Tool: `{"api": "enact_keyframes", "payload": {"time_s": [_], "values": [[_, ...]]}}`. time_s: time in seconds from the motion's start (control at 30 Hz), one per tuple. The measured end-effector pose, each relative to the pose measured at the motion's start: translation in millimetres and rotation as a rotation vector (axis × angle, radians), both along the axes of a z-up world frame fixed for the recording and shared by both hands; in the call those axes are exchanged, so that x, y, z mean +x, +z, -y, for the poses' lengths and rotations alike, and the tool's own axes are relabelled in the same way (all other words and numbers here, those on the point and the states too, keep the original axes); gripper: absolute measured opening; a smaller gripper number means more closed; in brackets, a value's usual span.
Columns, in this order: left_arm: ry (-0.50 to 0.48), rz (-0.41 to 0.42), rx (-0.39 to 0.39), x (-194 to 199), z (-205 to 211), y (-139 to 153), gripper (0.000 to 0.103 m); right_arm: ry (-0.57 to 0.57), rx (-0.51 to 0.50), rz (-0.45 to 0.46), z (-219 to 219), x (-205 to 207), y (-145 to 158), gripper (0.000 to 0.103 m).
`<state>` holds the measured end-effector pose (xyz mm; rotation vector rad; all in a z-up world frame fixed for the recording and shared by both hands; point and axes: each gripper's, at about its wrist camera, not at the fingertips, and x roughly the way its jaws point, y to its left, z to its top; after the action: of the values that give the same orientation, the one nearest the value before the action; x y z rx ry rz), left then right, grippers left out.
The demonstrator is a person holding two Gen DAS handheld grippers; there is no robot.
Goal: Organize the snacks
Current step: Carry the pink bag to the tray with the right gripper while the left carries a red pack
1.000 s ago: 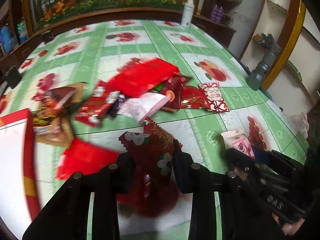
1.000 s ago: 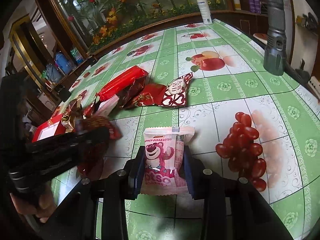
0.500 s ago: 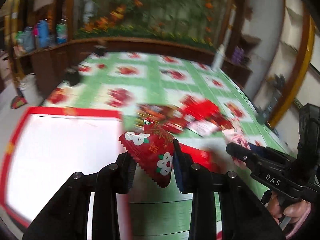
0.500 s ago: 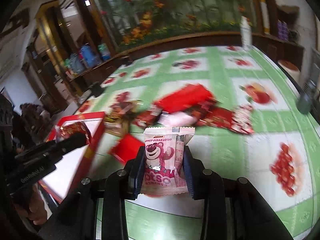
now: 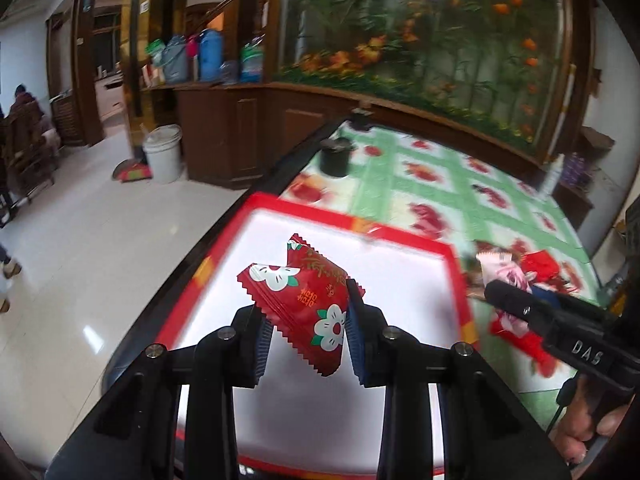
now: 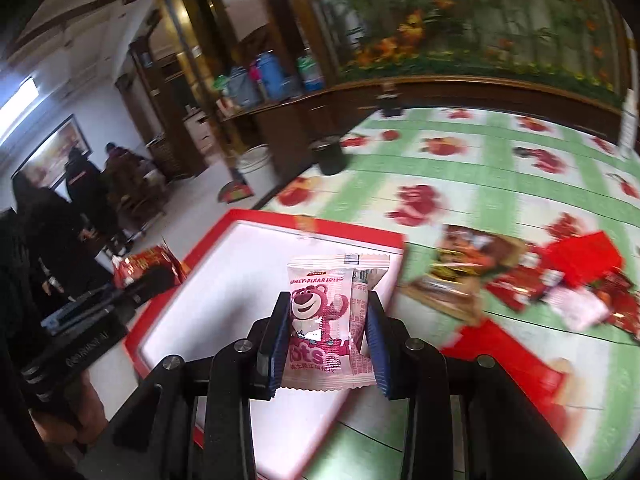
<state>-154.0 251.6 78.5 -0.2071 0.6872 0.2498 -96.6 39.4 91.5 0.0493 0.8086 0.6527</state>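
A lived-in household room: a counter (image 6: pixel 500 184) spread with a green-checked, fruit-printed oilcloth stands before dark wooden cabinets (image 5: pixel 224 136) topped with plastic jugs and bottles (image 5: pixel 208 60). Behind runs a large glass panel showing orange and red flowers and green stems (image 5: pixel 420 32). A white bucket (image 5: pixel 162 158) sits on the glossy tiled floor (image 5: pixel 80 248), and people in dark coats (image 6: pixel 84 196) gather in the adjoining room beneath a framed picture (image 6: pixel 52 152).
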Motion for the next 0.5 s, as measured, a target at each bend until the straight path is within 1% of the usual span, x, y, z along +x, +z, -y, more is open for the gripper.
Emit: {"api": "enact_keyframes", "payload": {"time_s": [0.1, 0.23, 0.5], "values": [[0.007, -0.026, -0.002, -1, -7, -11, 0.03, 0.027, 0.003, -0.028, -18, 0, -8, 0.036], [-0.002, -0.055, 0.003, -4, -9, -22, 0.03, 0.041, -0.005, -0.048, -32, -1, -19, 0.036], [-0.026, -0.096, 0.008, -5, -6, -33, 0.031, 0.059, 0.001, -0.074, -42, 5, -29, 0.036]]}}
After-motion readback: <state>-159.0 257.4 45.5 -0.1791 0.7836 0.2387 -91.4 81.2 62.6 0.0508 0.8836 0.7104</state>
